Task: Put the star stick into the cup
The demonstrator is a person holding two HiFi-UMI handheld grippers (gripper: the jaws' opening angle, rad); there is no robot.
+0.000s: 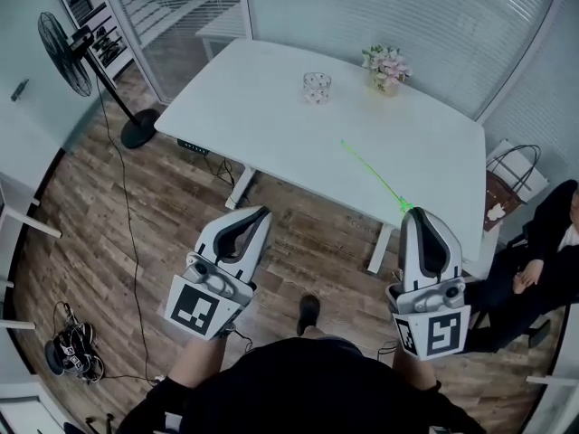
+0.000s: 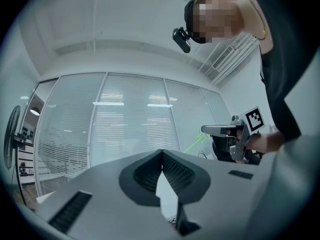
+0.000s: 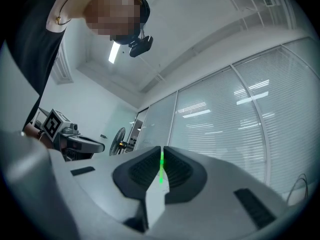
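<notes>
From here I see the left gripper [image 2: 162, 152] pointing upward, its jaws at 6 o'clock closed tip to tip with nothing between them. Beyond them stands a glass wall with blinds [image 2: 130, 119], and a standing fan [image 2: 11, 134] sits at the 9 o'clock edge. Toward 3 o'clock a hand [image 2: 264, 143] holds the right gripper [image 2: 204, 130], with its marker cube [image 2: 254, 119] just above. The thin green star stick [image 2: 193, 143] slants out from its jaws. At 1 o'clock the person leans over, wearing a head camera [image 2: 181, 39].
</notes>
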